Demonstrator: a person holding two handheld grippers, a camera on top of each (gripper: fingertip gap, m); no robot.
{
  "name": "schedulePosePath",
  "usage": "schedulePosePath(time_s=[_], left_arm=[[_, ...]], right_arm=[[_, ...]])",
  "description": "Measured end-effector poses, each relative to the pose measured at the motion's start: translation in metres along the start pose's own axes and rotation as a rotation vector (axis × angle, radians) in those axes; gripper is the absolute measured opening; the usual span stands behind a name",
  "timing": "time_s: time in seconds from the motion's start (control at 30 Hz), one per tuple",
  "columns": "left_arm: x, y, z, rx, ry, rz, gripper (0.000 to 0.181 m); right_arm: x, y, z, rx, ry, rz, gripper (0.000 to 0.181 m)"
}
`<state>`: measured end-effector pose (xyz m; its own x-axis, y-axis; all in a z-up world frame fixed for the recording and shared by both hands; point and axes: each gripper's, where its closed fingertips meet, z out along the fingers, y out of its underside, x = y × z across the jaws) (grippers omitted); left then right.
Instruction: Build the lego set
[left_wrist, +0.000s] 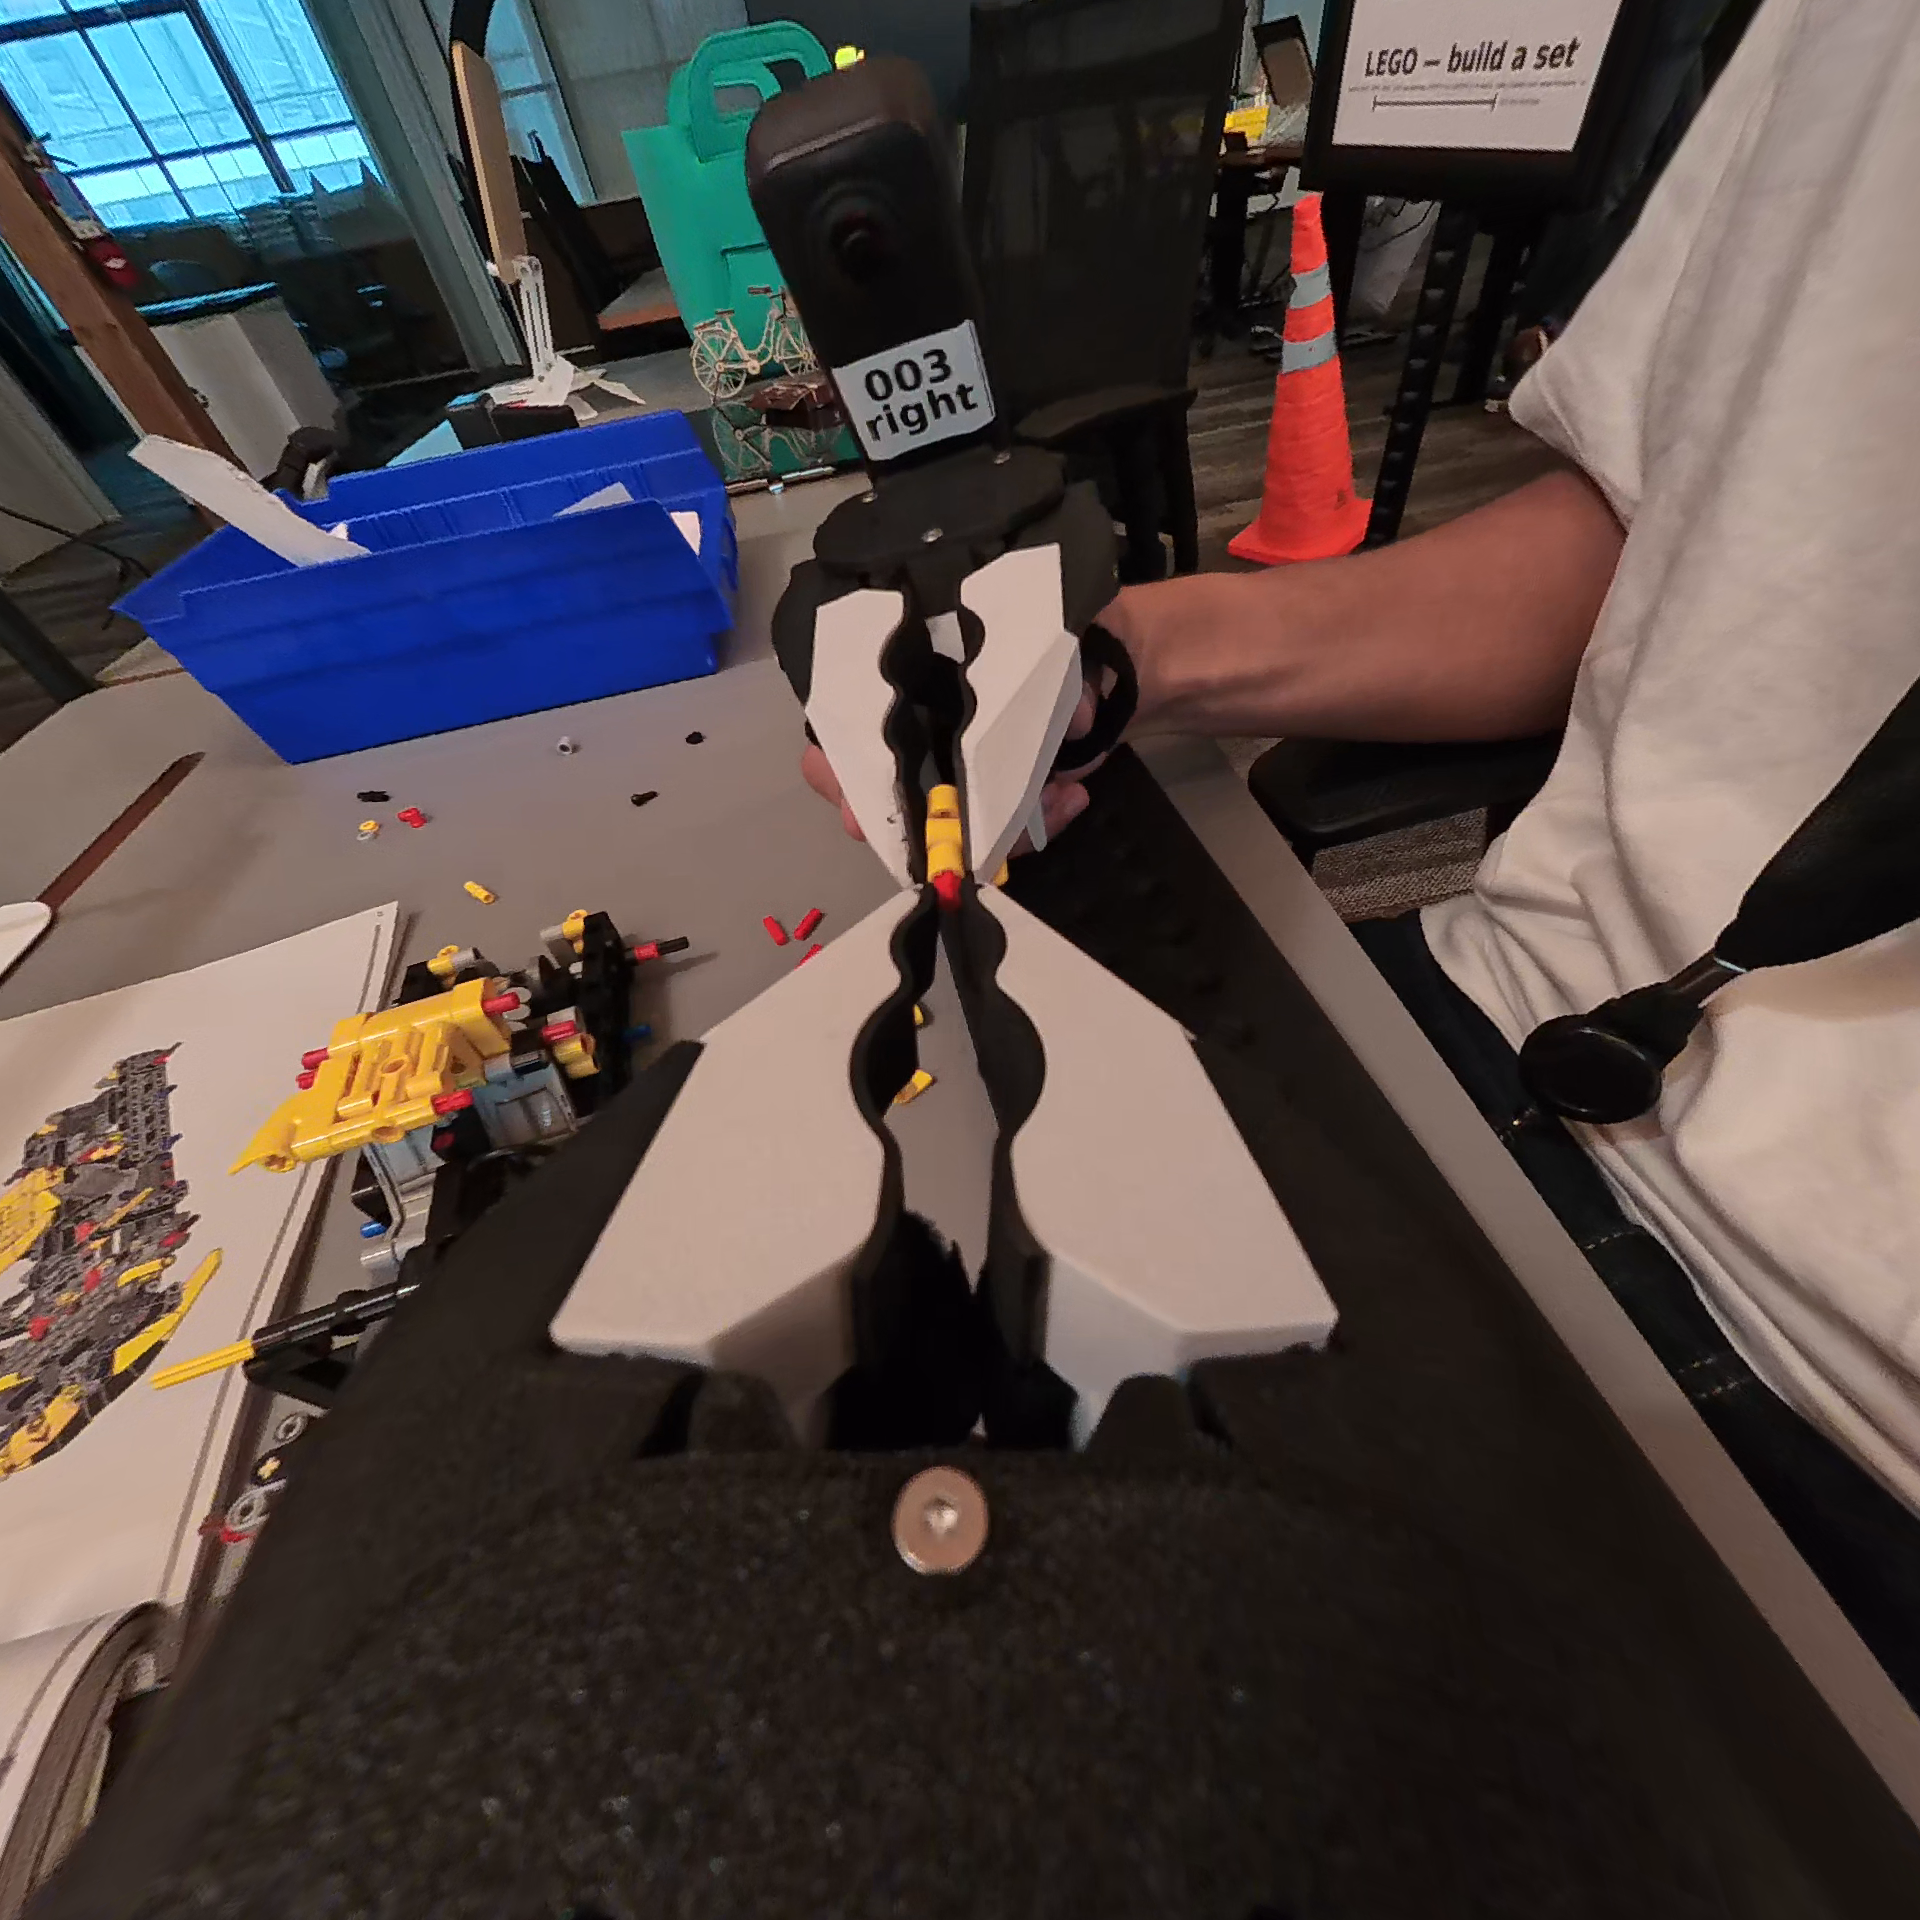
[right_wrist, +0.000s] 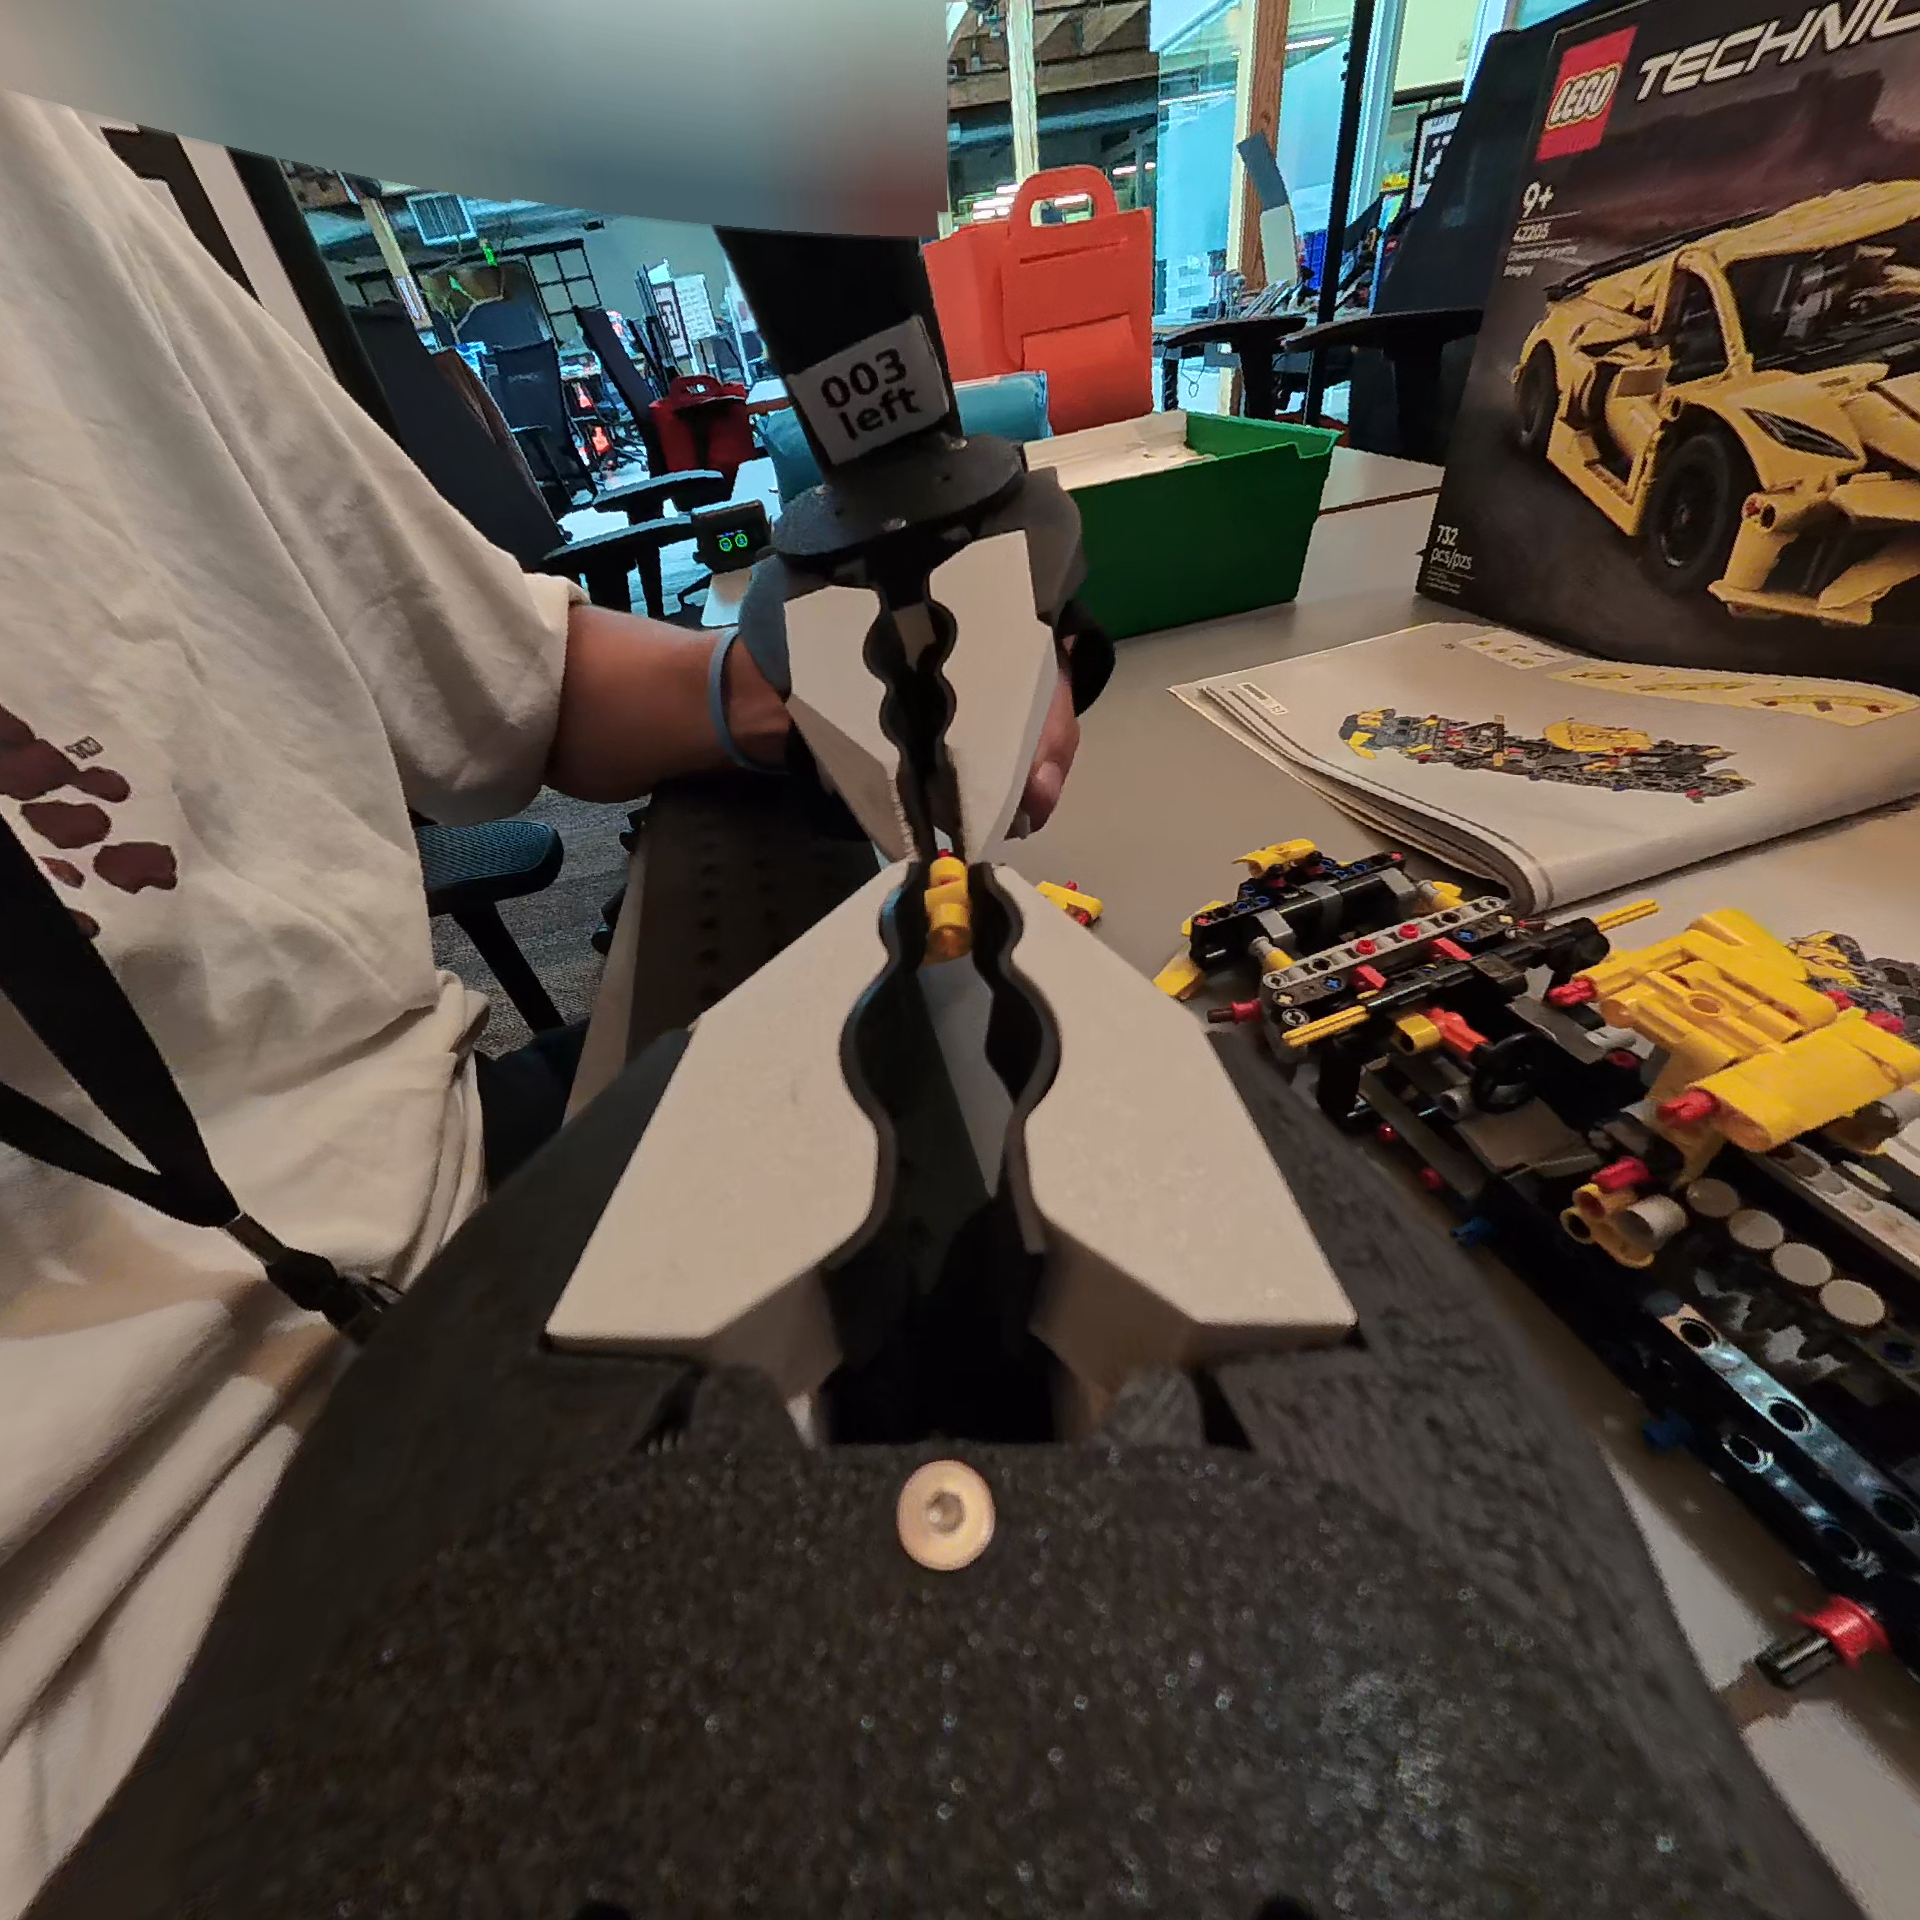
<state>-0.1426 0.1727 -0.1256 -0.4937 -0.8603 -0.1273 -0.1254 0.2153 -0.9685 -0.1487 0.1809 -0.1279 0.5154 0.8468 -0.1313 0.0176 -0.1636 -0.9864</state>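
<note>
Table (right_wrist: 1195, 790), booklet (right_wrist: 1538, 748), loose pins (left_wrist: 792, 925)

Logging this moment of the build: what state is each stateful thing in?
left gripper: shut on red pin
right gripper: shut on yellow connector
instruction booklet: open, flat on table
car chassis: partly built, resting on table
blue bin: holds white pieces

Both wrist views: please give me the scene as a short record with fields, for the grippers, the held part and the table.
left gripper: tips closed on red pin
right gripper: closed on yellow connector
held part: yellow connector with red pin, held in the air between the two grippers, tip to tip
partly built car: on table, not touched
instruction booklet: open, beside car
loose pieces: scattered on table
blue bin: far table edge
</note>
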Motion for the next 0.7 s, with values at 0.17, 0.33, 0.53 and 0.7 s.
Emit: schedulePosePath(time_s=[0.17,0.33,0.53,0.7], left_arm=[[-0.004,0.003,-0.002,-0.015,0.003,-0.01,0.004],[-0.02,-0.001,-0.011,0.033,-0.035,-0.103,0.004],[-0.015,-0.002,-0.01,0.035,-0.011,-0.118,0.004],[-0.014,-0.004,-0.009,0.036,-0.019,-0.101,0.004]], right_arm=[[0.005,0.002,0.002,-0.012,0.0,0.046,0.009],[0.013,-0.009,-0.008,0.065,0.034,0.076,0.024],[0.014,-0.006,-0.004,0.041,0.072,0.04,0.022],[0.01,-0.006,-0.004,0.041,0.051,0.022,0.016]])
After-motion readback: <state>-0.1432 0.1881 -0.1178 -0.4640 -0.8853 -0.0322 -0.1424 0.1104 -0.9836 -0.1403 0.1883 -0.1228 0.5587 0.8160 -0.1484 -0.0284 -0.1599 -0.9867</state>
